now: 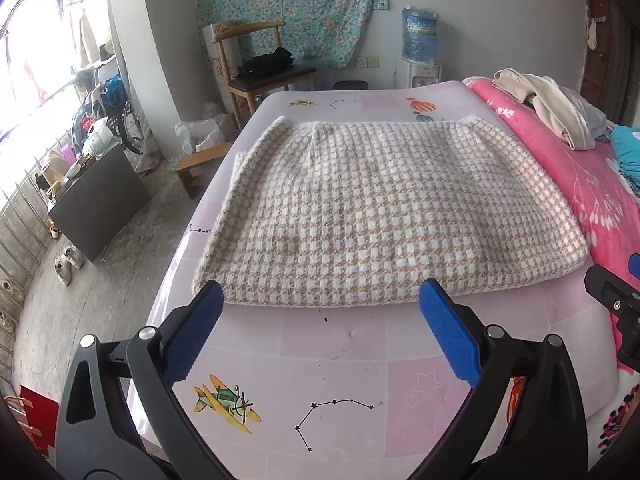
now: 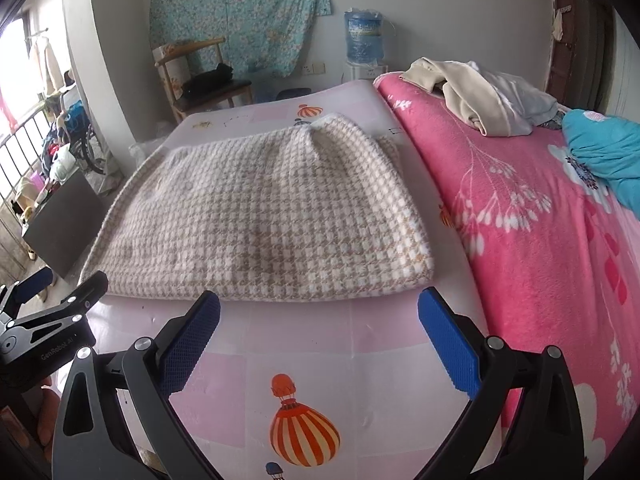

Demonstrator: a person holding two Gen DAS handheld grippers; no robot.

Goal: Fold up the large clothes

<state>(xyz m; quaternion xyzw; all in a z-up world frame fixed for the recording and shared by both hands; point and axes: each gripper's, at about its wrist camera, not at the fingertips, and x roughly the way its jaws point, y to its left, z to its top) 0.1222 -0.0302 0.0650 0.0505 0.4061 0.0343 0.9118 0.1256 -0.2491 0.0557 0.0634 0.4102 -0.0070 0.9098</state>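
Left gripper: black moulded arms with triangular cut-outs, silver round rivets at the pivots, and blue fingers with a fine dimpled texture on the inner faces. Right gripper: same build, black frame, silver rivets, blue textured pads. At the left edge of the right wrist view, the neighbouring unit's black body carries faint grey "GenRobot" lettering and small screws.

Wooden chair; bright window; concrete floor
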